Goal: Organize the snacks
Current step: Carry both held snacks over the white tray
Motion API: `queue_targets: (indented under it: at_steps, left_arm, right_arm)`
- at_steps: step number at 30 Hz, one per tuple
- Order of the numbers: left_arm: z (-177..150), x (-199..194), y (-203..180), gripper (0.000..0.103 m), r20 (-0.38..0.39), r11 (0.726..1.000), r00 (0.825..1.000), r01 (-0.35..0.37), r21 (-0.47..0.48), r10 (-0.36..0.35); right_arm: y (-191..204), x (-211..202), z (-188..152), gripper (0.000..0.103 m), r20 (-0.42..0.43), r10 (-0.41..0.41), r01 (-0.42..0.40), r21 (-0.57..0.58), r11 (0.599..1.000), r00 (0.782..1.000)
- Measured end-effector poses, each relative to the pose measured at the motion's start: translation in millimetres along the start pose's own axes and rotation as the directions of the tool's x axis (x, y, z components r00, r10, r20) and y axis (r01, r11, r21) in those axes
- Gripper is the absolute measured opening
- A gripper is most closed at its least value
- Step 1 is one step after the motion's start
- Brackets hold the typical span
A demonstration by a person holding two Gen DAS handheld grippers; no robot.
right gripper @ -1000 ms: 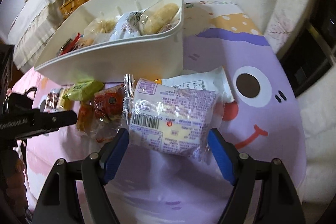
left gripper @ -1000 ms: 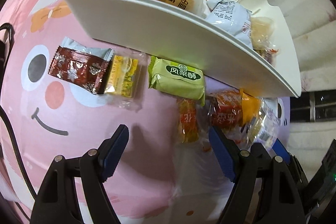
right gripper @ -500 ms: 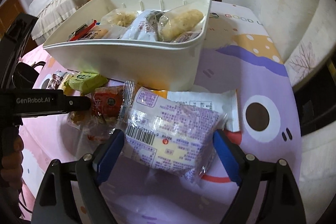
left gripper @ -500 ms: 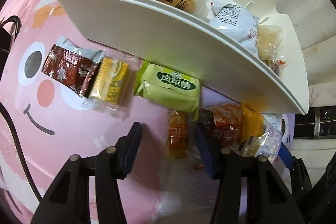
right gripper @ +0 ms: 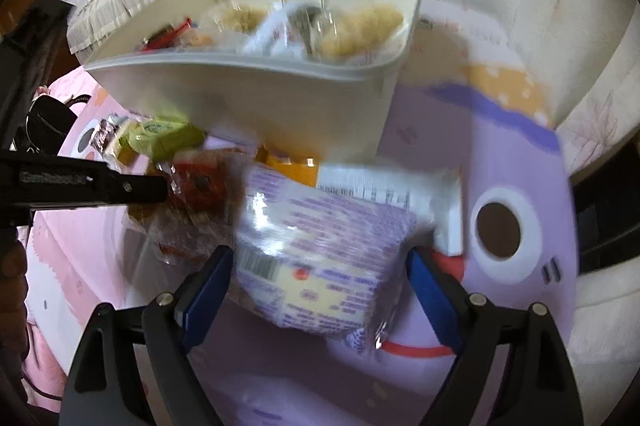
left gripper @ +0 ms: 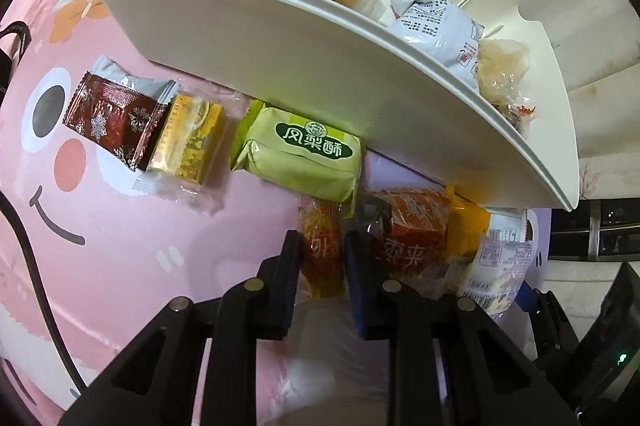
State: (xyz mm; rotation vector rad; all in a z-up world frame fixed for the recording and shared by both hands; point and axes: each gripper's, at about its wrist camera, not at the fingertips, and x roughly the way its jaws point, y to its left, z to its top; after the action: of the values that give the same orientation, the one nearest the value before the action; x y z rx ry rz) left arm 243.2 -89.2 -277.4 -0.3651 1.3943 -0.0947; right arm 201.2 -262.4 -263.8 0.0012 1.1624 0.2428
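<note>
Left gripper point(left gripper: 322, 262): clamped on small orange-red clear-wrapped snack point(left gripper: 322, 258), between its pads.
Right gripper point(right gripper: 320, 278): jaws wide, flanking purple-printed white packet point(right gripper: 320, 258) with barcode; contact unclear in blur.
White bin point(left gripper: 280, 38): ahead, snack-filled.

Ahead of me the white bin point(left gripper: 280, 66) walls off the far side, its base crowded by the green pastry pack point(left gripper: 300, 154), yellow bar point(left gripper: 188, 142) and dark red wrapper point(left gripper: 112, 114). Open pink tabletop point(left gripper: 140, 246) lies near-left. On my right, the purple-printed packet point(right gripper: 320, 254) fills the gap; bare purple tabletop point(right gripper: 520, 166) stays passable beyond.
</note>
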Motion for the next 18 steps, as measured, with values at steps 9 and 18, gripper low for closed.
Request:
queue_targets:
  at_steps: [9,18]
  left_arm:
    - [-6,-1,7,0.021,0.003,1.000,1.000,0.023,0.000,-0.023]
    - [-16,-5,18,0.020,-0.016,0.998,0.998,0.064,0.016,-0.064]
  right_arm:
    - [-2,-3,-6,0.079,-0.002,-0.001,0.001,0.024,1.000,1.000]
    - [-2,-7,-10,0.070,-0.034,-0.014,0.016,0.079,0.997,0.999]
